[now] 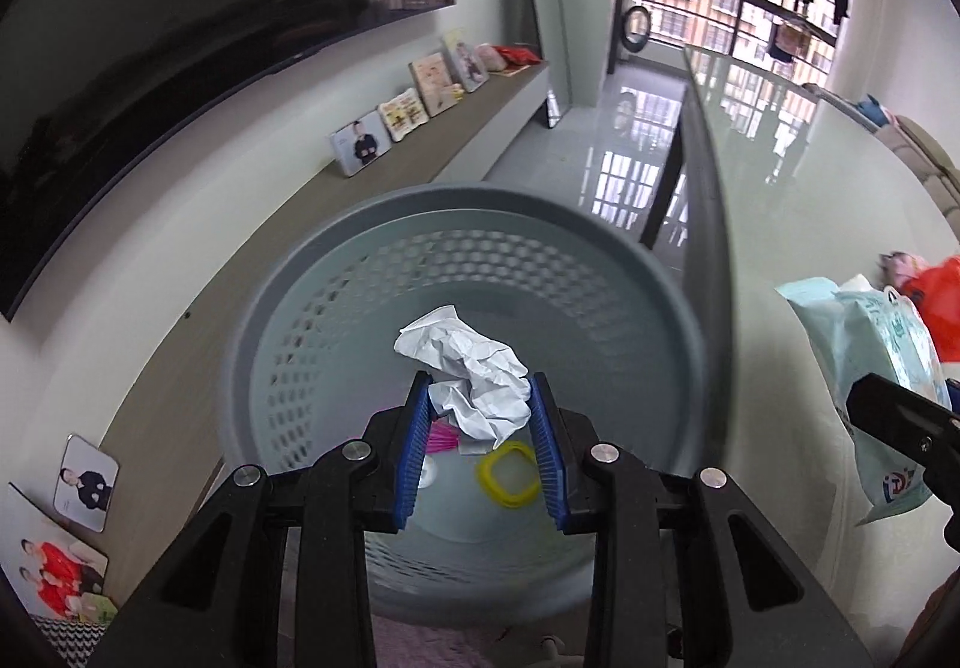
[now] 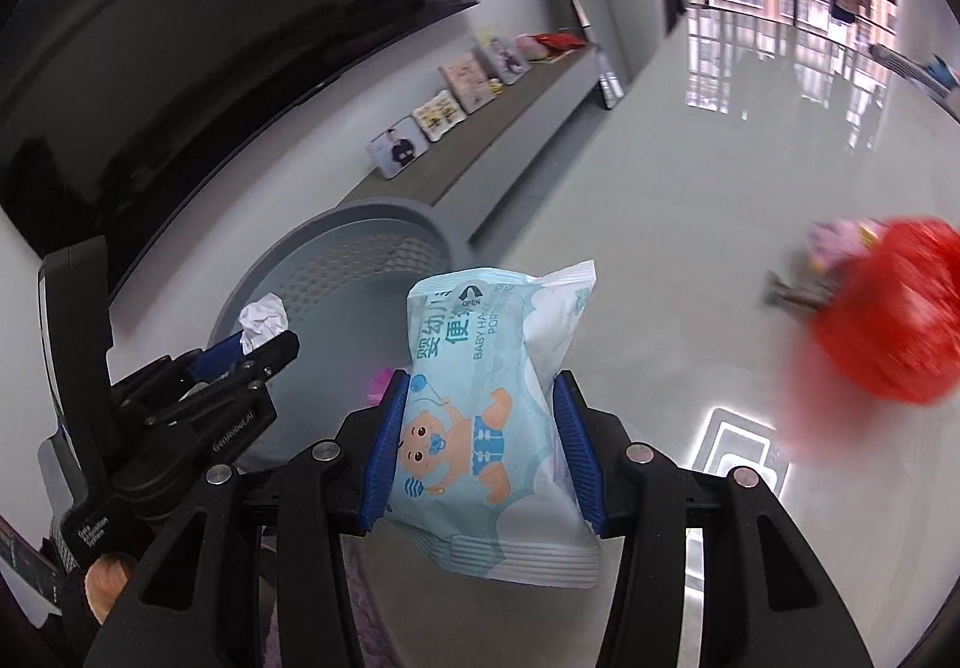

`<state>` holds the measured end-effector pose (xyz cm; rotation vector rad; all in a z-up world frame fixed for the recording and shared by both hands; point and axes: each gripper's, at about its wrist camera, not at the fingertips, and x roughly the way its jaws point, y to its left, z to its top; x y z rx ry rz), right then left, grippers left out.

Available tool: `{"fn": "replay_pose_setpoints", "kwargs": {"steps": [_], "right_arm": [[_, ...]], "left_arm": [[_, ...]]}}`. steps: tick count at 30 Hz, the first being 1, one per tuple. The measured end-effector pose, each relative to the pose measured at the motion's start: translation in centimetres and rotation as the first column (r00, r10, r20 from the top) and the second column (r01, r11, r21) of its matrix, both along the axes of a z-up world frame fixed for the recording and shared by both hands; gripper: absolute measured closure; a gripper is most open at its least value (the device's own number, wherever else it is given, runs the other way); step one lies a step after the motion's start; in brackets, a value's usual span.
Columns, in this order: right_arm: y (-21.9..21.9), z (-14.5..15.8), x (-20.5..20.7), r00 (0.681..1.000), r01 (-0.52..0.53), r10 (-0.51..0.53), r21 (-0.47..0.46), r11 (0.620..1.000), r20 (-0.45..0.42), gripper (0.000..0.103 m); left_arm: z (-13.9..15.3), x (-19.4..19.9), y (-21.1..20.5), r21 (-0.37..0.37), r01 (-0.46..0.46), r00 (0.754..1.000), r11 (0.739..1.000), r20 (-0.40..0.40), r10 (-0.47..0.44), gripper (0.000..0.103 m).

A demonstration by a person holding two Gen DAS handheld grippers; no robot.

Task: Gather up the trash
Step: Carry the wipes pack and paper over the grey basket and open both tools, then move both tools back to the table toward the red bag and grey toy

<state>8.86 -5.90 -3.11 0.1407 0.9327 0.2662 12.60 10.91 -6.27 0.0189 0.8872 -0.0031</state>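
Your left gripper [image 1: 480, 416] pinches the paper wad [image 1: 468, 368] directly over the bin [image 1: 312, 272]; your right gripper [image 2: 483, 452], clamping the wipes pack [image 2: 486, 404], sits beside the bin, farther off.

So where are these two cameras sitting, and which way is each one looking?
Left wrist view: sits on the left claw, looking down along it into the grey basket; the claw grips crumpled paper.
Right wrist view: sits on the right claw, which grips a wipes pack above the table; the left claw shows beside it.
Both show the basket, paper, wipes pack and red bag.
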Motion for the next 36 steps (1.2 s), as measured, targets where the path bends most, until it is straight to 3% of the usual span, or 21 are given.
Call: {"fn": "replay_pose_setpoints", "kwargs": {"steps": [7, 15, 20, 22, 36], "right_arm": [[5.9, -1.1, 4.8, 0.994, -0.105, 0.105, -0.005, 0.994, -0.013, 0.056], [8.0, -2.6, 7.0, 0.989, -0.138, 0.138, 0.0, 0.99, -0.044, 0.056], [8.2, -3.2, 8.1, 0.989, -0.146, 0.146, -0.006, 0.989, -0.037, 0.051], [7.8, -3.1, 7.9, 0.991, -0.135, 0.135, -0.001, 0.991, -0.025, 0.039], [7.4, -3.3, 7.5, 0.992, -0.125, 0.125, -0.004, 0.992, -0.012, 0.038]], "left_arm": [[-0.9, 1.2, 3.2, -0.008, -0.046, 0.999, 0.999, -0.01, 0.045, 0.07], [-2.2, 2.1, 4.5, -0.02, -0.068, 0.997, 0.998, -0.034, 0.067, 0.069], [-2.2, 2.1, 4.6, -0.021, -0.083, 0.996, 0.996, -0.033, 0.083, 0.044], [-2.1, 2.0, 4.8, -0.02, -0.093, 0.995, 0.995, -0.027, 0.093, 0.037], [-1.5, 1.1, 5.6, -0.005, -0.13, 0.991, 0.992, -0.03, 0.13, 0.03]]}}
